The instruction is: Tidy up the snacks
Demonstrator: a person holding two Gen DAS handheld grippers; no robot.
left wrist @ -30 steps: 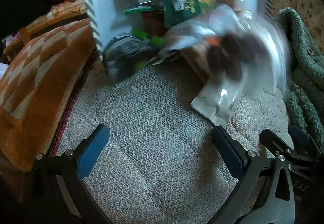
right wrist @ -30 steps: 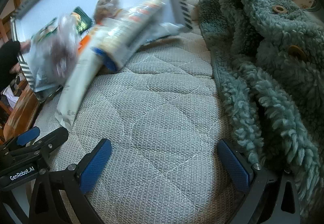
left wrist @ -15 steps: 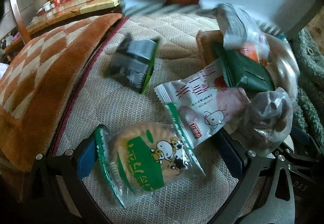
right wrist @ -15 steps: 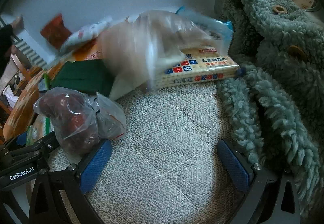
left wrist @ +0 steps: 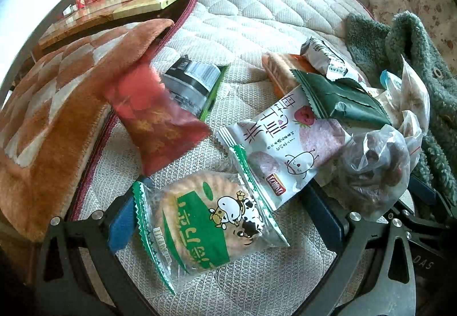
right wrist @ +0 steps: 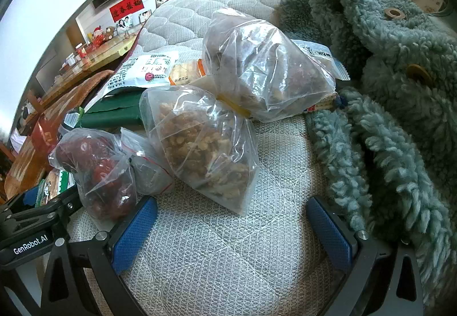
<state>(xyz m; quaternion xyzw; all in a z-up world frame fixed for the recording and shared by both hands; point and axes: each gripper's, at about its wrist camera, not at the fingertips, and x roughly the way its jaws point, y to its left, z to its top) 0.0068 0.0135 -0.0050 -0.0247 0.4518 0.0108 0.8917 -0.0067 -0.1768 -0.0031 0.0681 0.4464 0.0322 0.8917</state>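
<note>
Left wrist view is showing my left hand-held gripper (left wrist: 225,219) spread around the light, crinkly, fragile biscuit packet (left wrist: 208,227), so I'm favouring its sealed edge.

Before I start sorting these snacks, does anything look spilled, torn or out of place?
Nothing looks spilled or torn, but the packets lie in a loose, overlapping heap on the quilted mattress. The cow-print biscuit pack rests across the open left gripper, and the red packet is blurred.
</note>
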